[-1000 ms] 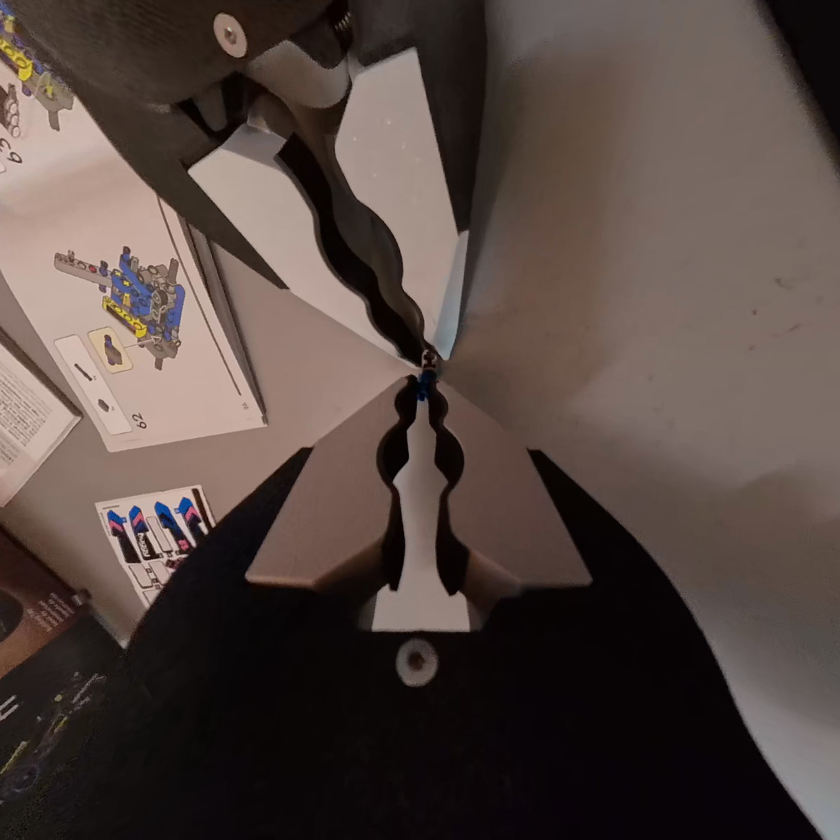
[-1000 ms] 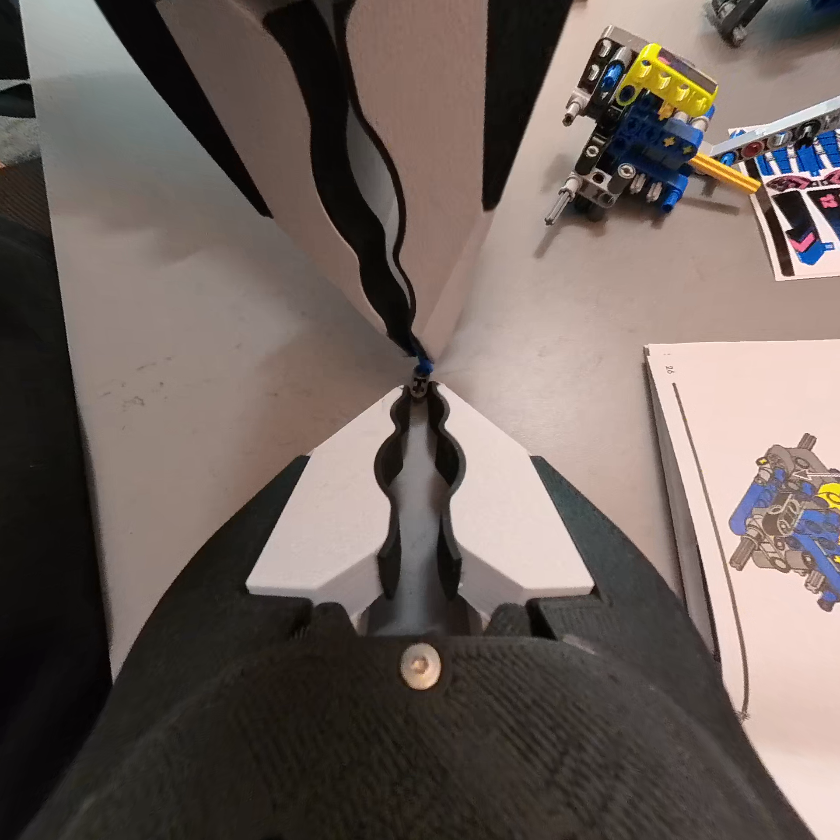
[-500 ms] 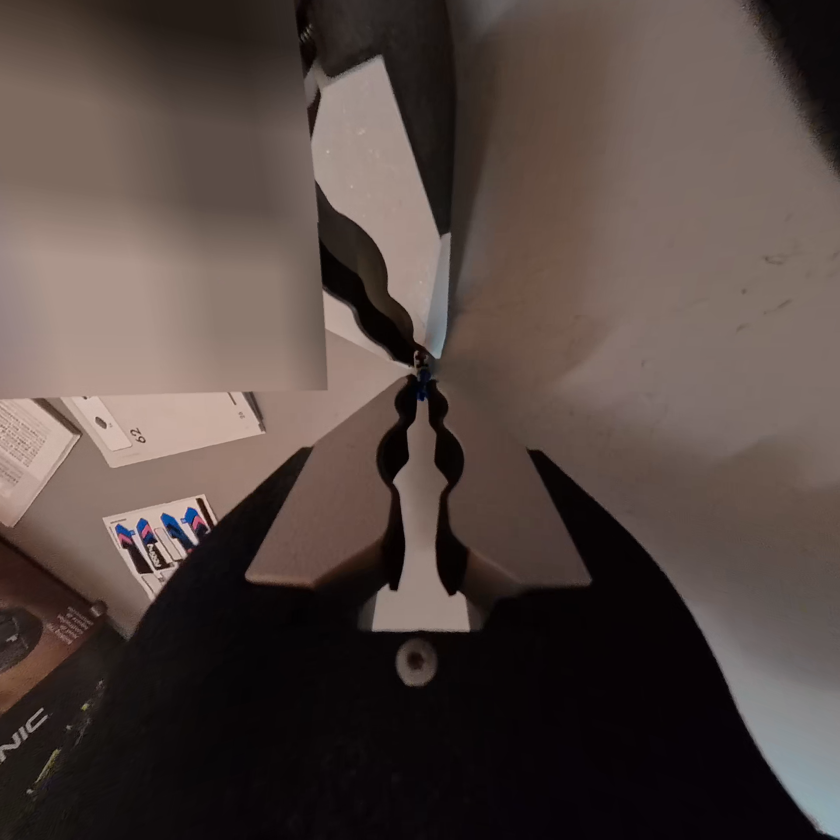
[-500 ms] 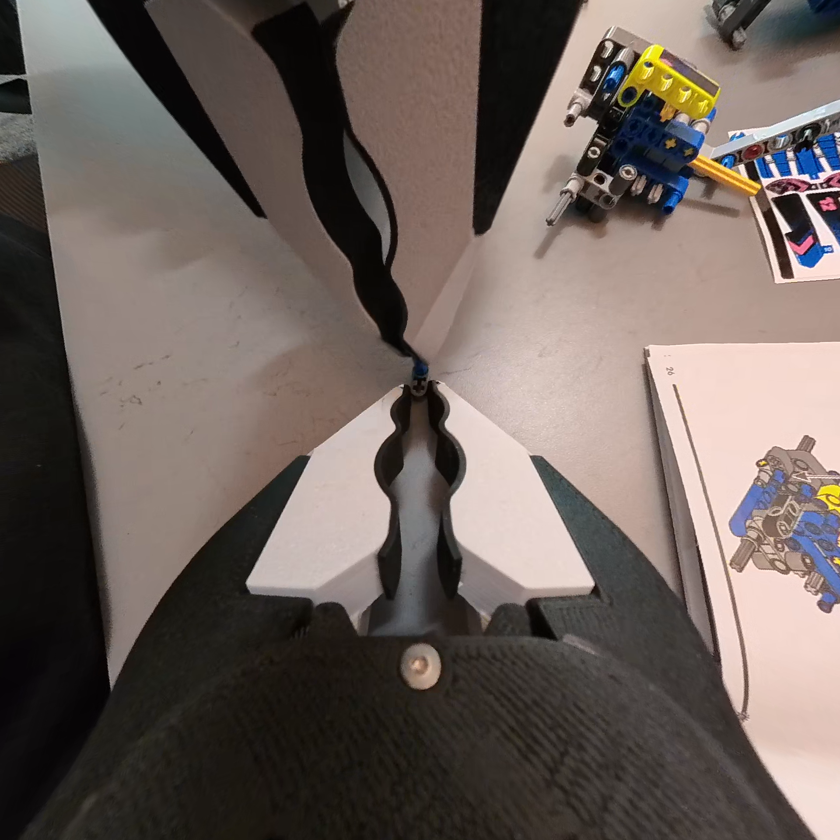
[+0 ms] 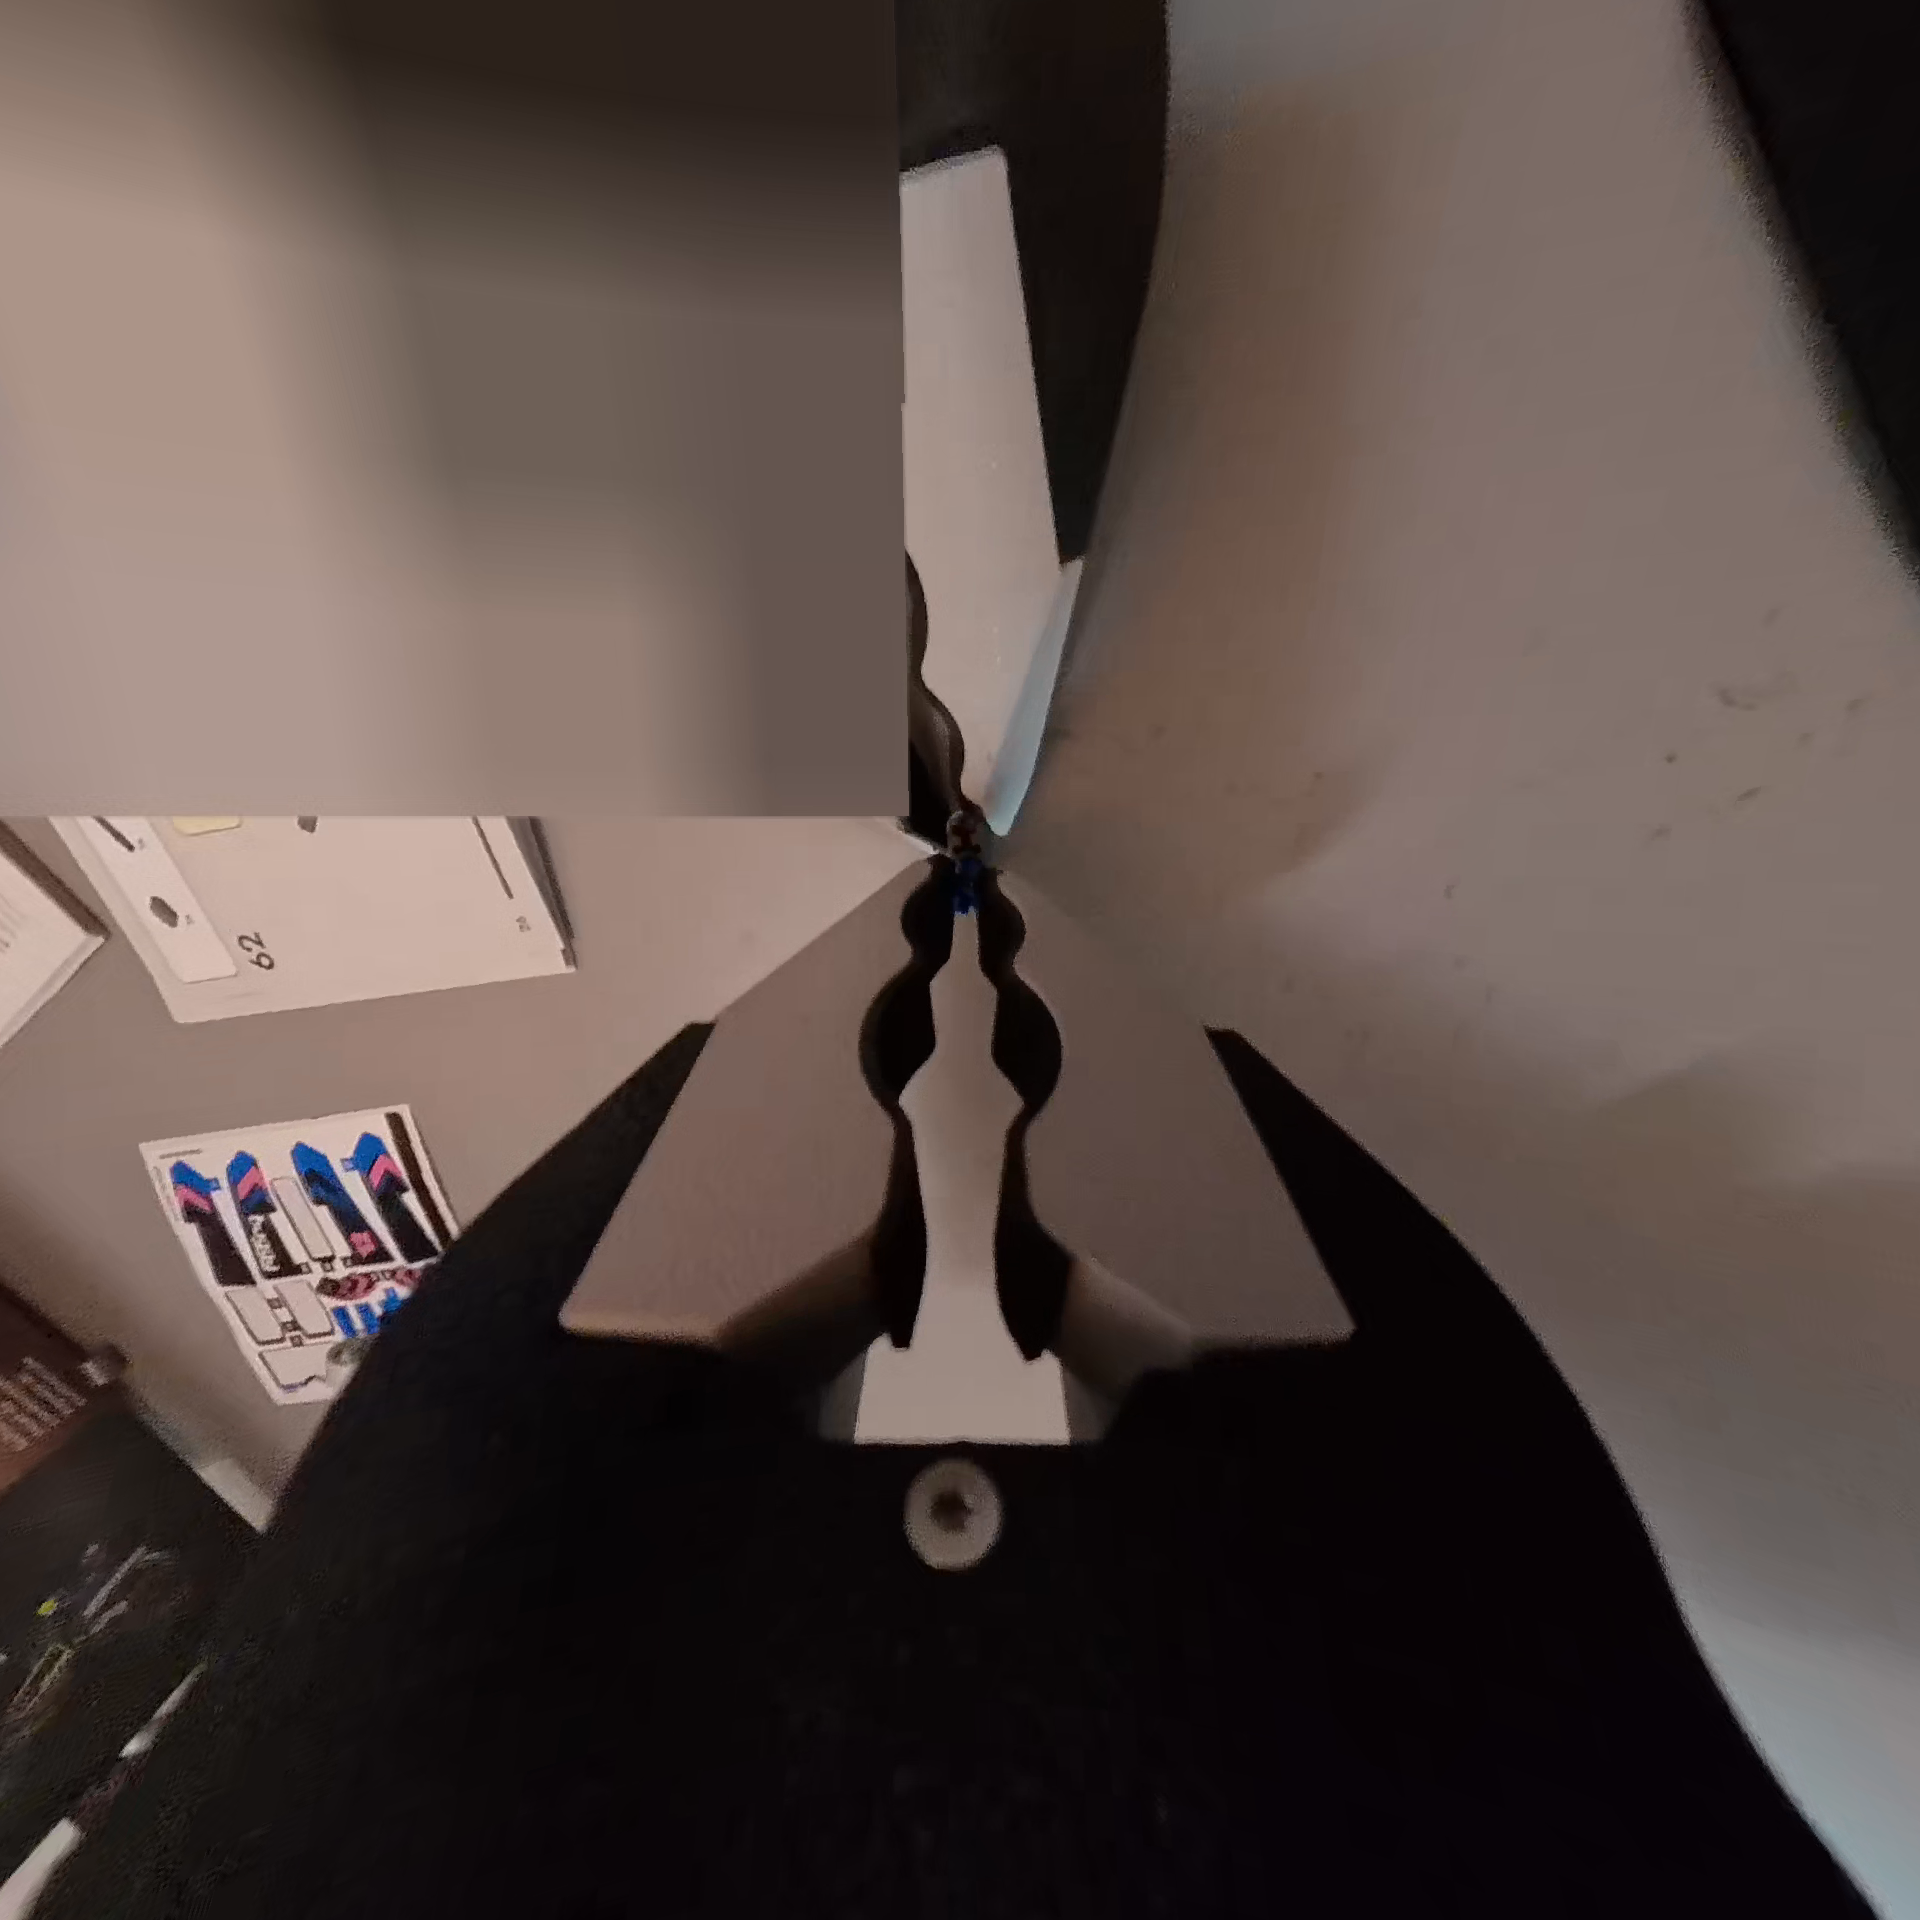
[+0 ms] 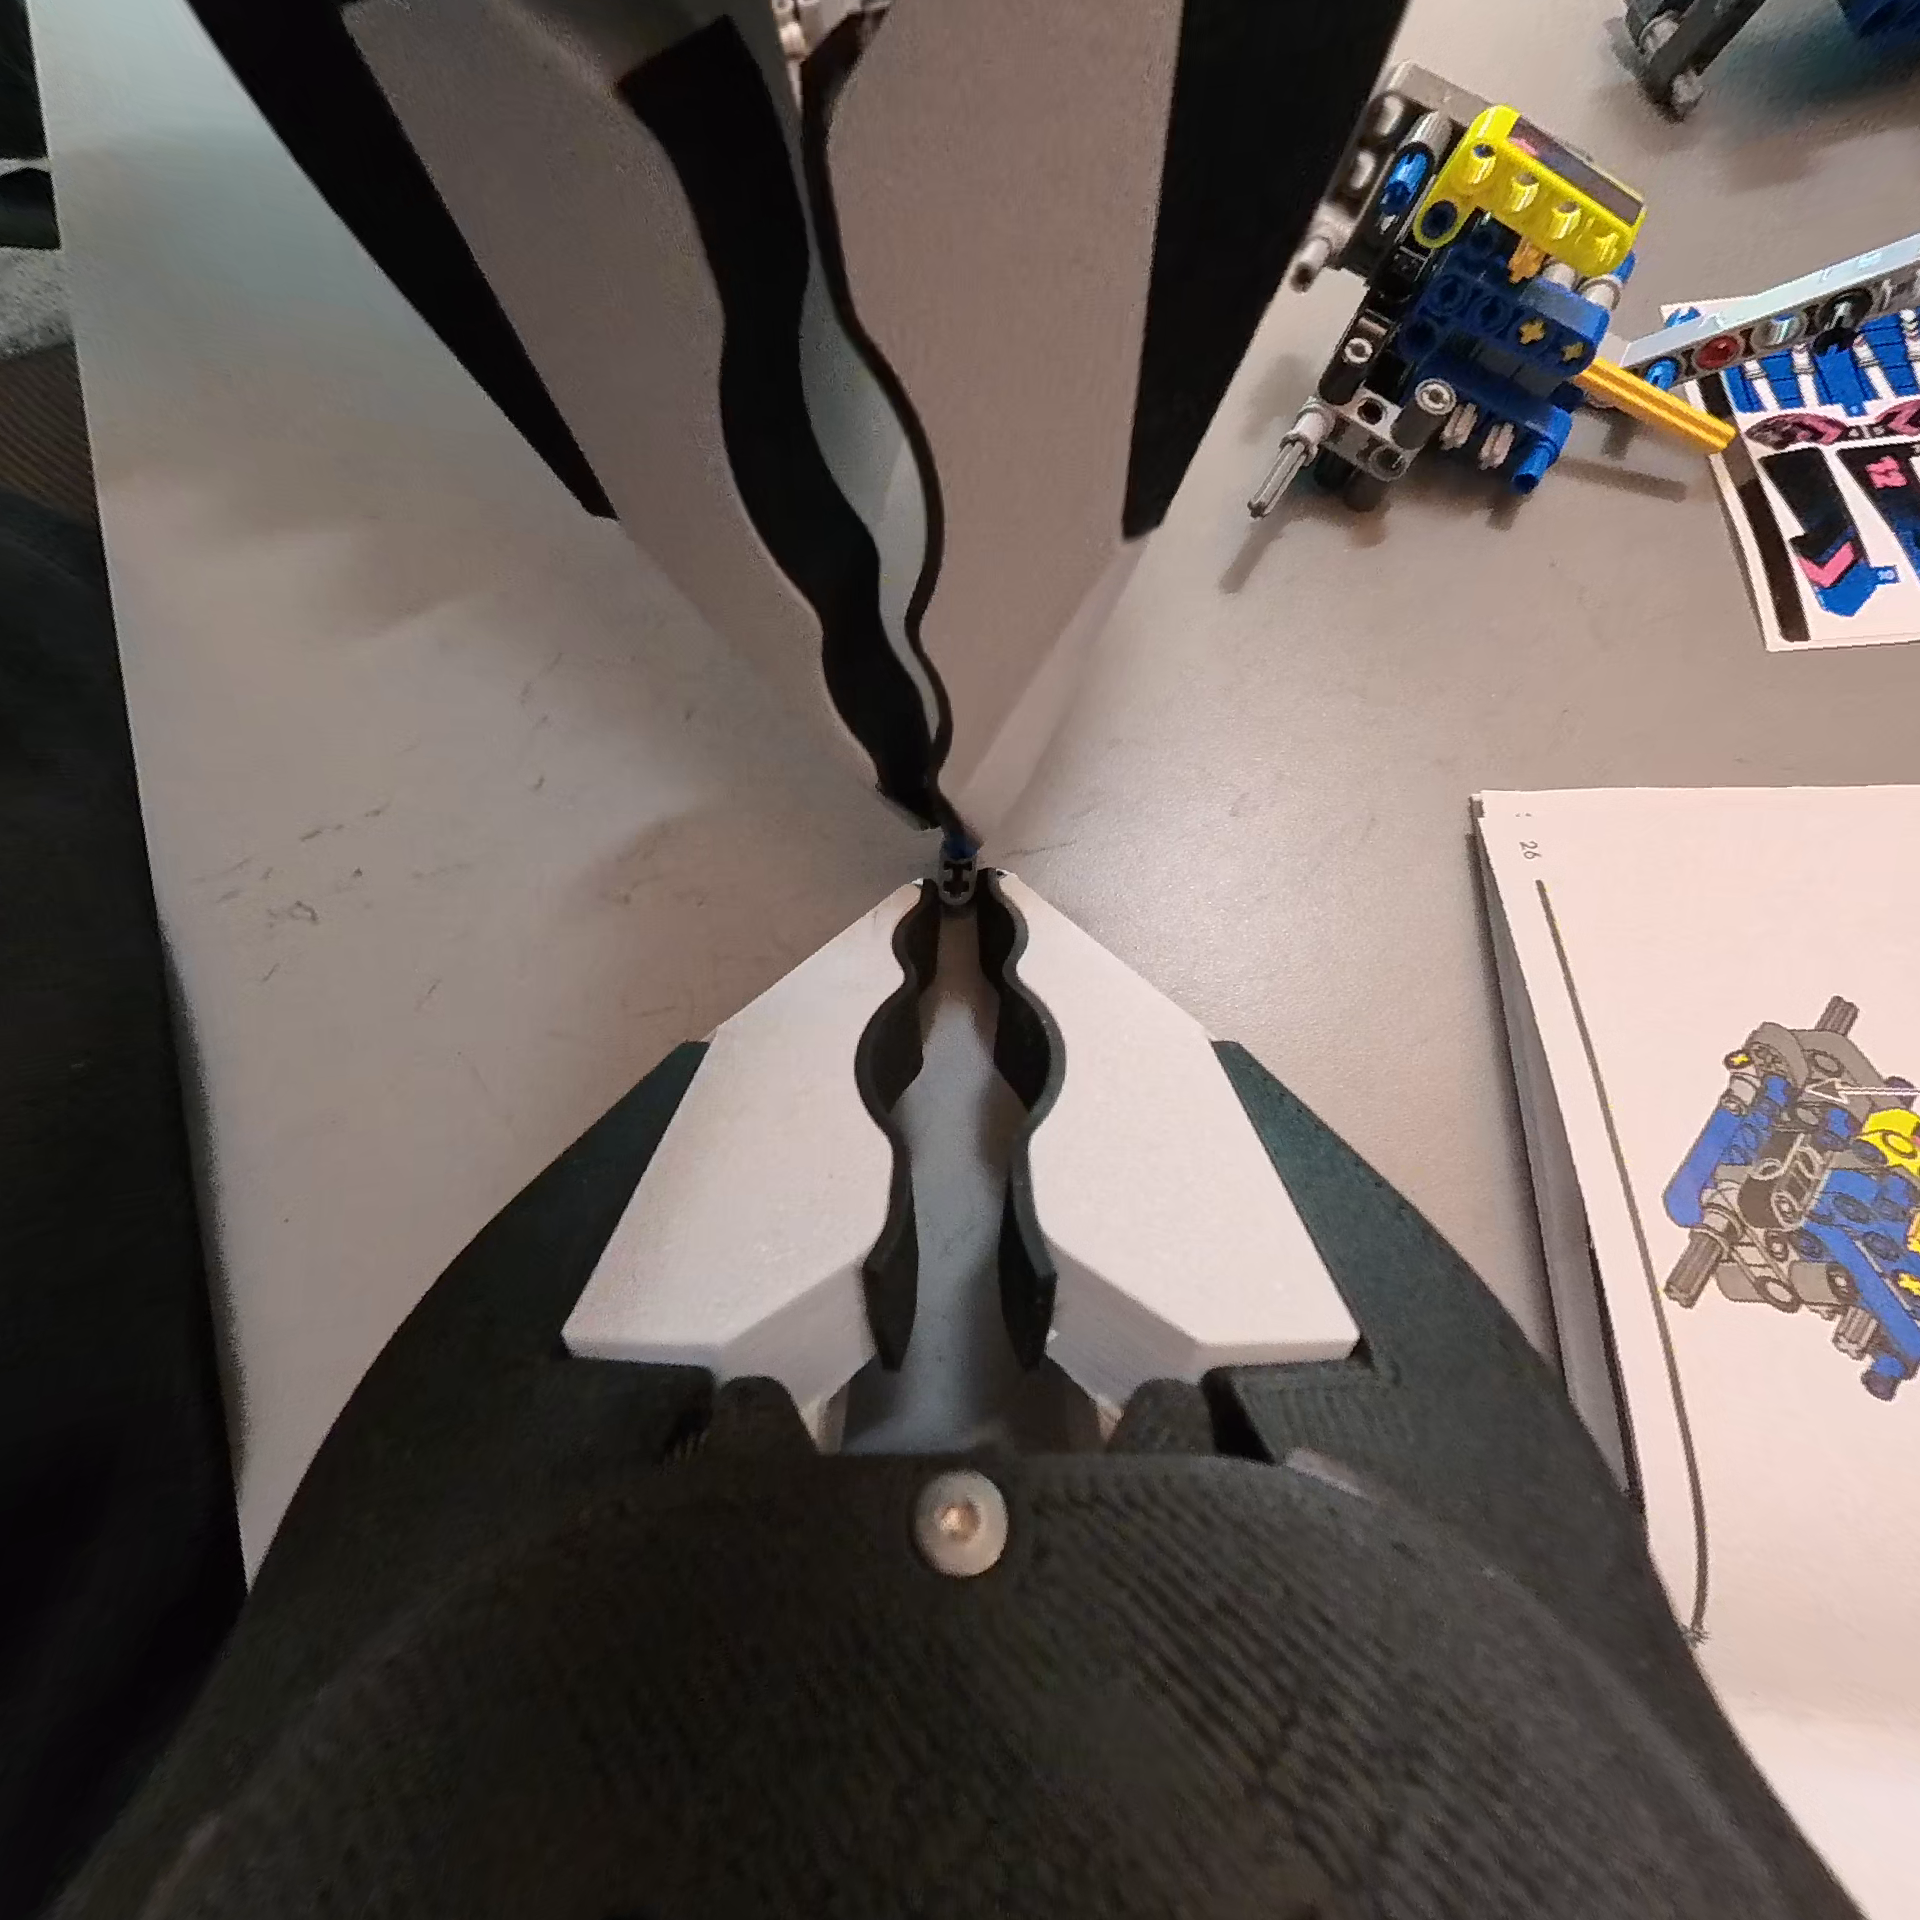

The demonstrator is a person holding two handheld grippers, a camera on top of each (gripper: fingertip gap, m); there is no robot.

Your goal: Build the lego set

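My left gripper is shut on a small blue pin. My right gripper is shut on a small black connector with a cross hole. The two grippers meet tip to tip above the grey table, and the blue pin touches the black connector. The left gripper comes down from the top of the right wrist view. A partly built blue, yellow and grey lego model stands on the table at the upper right of the right wrist view.
An open instruction booklet lies at the right, also in the left wrist view. A sticker sheet lies beside the model, also in the left wrist view. A dark box sits lower left. The table edge runs along the left. Only a small space, under 4 cm, lies between the two pairs of fingers.
The two grippers have stayed tip to tip on the pin and connector. The left gripper has tilted a little, and the booklet has slid toward the top of its view.
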